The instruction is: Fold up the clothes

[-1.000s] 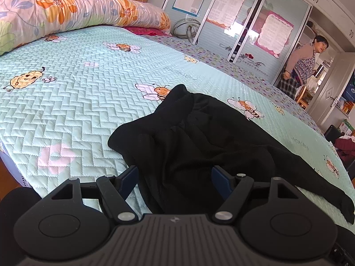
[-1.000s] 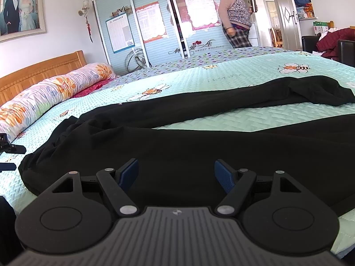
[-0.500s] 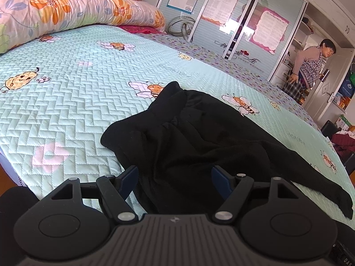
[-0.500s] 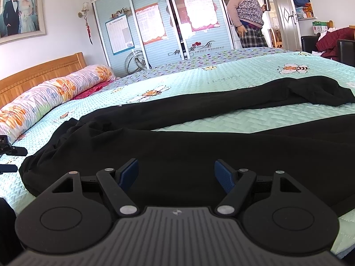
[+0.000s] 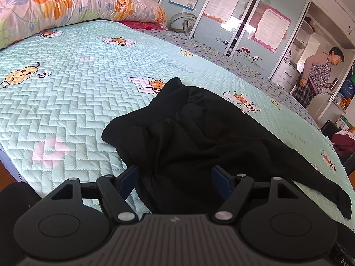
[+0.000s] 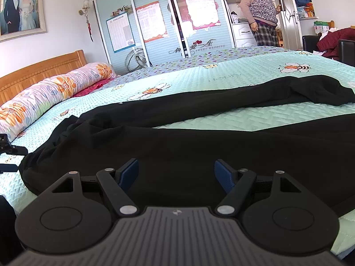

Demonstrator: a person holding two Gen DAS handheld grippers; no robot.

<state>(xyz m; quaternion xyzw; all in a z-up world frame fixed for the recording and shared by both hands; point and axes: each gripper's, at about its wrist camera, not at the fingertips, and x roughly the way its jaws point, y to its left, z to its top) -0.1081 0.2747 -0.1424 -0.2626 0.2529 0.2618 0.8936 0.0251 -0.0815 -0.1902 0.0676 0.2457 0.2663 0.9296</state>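
Left wrist view: left gripper (image 5: pixel 174 177) jaws apart, empty, over black trousers (image 5: pixel 199 137).
Right gripper (image 6: pixel 176 173): jaws apart, empty.
Risk: rumpled waistband; grasping one layer skews fold.

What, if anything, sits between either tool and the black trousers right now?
Nothing visible. The left tool is open with the bunched waist end of the black trousers directly ahead. The right tool is open over the near leg, with only quilt around.

Matt black cloth trousers (image 5: pixel 199 137), quilted bedspread (image 5: pixel 77 93)
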